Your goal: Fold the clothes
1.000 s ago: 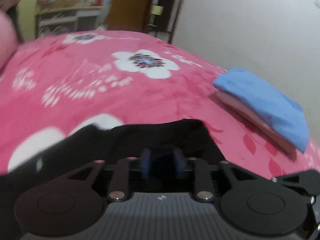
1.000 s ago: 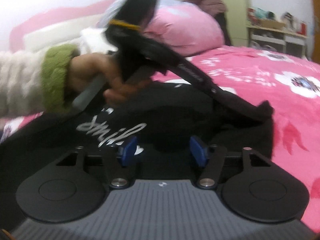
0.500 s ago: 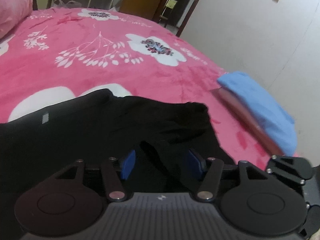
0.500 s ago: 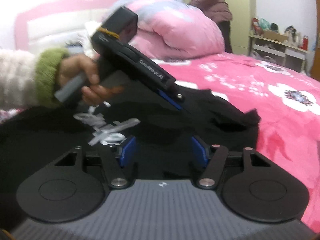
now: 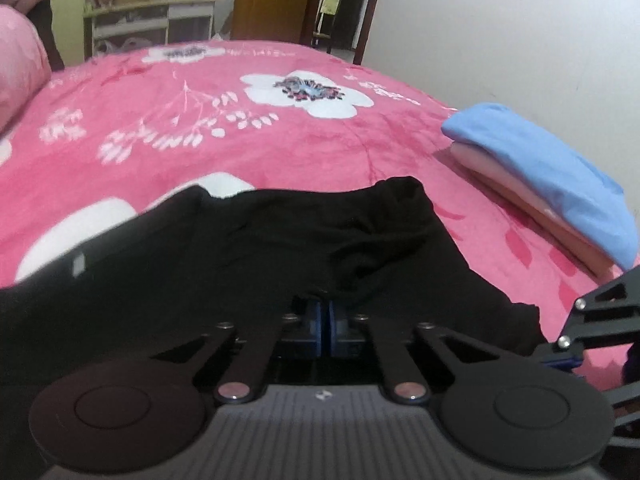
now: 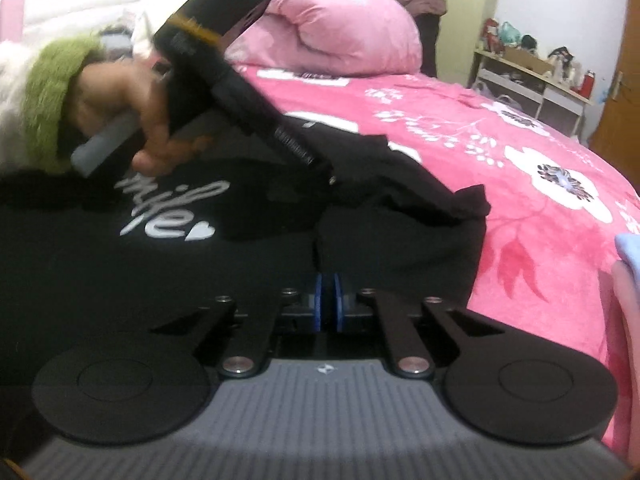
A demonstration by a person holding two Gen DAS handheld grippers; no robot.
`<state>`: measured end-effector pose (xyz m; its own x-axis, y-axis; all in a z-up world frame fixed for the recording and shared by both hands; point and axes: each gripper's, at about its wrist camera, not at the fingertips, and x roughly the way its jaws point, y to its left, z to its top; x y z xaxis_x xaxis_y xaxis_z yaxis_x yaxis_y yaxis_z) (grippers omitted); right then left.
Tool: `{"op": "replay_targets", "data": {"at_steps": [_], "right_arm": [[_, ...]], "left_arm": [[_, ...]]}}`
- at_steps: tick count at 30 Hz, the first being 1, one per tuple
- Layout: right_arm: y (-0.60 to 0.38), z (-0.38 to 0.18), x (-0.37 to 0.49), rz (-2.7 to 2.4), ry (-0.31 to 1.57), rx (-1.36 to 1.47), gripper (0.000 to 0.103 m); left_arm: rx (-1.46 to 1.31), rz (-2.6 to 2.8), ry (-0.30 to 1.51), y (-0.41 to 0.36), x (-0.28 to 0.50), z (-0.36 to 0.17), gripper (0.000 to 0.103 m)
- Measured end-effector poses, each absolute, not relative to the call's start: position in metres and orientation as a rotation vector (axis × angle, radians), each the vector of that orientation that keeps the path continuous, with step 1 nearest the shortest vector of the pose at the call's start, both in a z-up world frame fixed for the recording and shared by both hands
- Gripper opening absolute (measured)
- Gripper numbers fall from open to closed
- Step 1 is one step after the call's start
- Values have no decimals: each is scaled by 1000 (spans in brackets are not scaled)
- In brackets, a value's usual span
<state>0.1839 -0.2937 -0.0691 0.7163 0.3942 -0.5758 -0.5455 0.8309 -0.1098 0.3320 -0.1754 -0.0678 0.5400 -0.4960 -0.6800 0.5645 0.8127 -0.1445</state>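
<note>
Both the left claw (image 5: 324, 316) and right claw (image 6: 329, 304) pinch the black shirt (image 5: 260, 248), whose thin fabric could slip out mid-fold

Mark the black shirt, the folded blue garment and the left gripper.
black shirt (image 5: 280, 248): left wrist view, on its flat middle.
folded blue garment (image 5: 540, 160): left wrist view, on its top face.
left gripper (image 5: 325, 320): left wrist view, between the closed blue fingertips.

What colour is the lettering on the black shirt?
White script lettering with a small heart, on the black shirt; clearest in the right wrist view.
</note>
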Motion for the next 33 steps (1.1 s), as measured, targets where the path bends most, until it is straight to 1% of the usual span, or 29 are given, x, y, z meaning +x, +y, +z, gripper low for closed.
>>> {"op": "replay_targets", "data": {"at_steps": [5, 8, 15, 16, 17, 18, 19, 20, 21, 22, 23, 27, 28, 29, 31, 33], "right_arm": [[-297, -54, 173, 620, 495, -185, 4], [-291, -49, 167, 671, 478, -173, 4], [-272, -61, 166, 755, 539, -227, 5], [-269, -64, 165, 757, 546, -237, 5], [-268, -66, 165, 759, 556, -243, 5], [-266, -68, 165, 764, 567, -247, 6], [-264, -70, 165, 769, 577, -252, 6], [-263, -72, 165, 771, 581, -257, 7], [-262, -72, 164, 773, 581, -259, 8], [-262, -72, 164, 774, 580, -260, 8], [-262, -72, 164, 776, 582, -259, 8], [-262, -74, 164, 781, 583, -262, 9], [-262, -75, 164, 782, 584, -263, 9], [-262, -75, 164, 783, 584, -263, 9], [-262, -75, 164, 784, 585, -263, 9], [-262, -75, 164, 785, 585, -262, 9]], "left_arm": [[36, -639, 727, -155, 314, -41, 4], [10, -636, 724, -140, 305, -29, 4], [36, -560, 832, -121, 302, -46, 5], [36, -548, 846, -118, 303, -49, 7], [33, -535, 854, -115, 304, -51, 14], [27, -520, 844, -111, 304, -51, 16], [19, -502, 818, -108, 303, -48, 23], [10, -485, 793, -104, 302, -45, 27], [12, -483, 770, -104, 302, -41, 27], [22, -496, 751, -107, 302, -37, 31], [39, -523, 743, -113, 302, -35, 40], [184, -629, 703, -152, 302, -35, 45], [236, -630, 687, -162, 302, -39, 50], [288, -632, 670, -172, 303, -42, 51], [379, -603, 660, -186, 308, -53, 51], [408, -556, 679, -189, 318, -63, 38]]}}
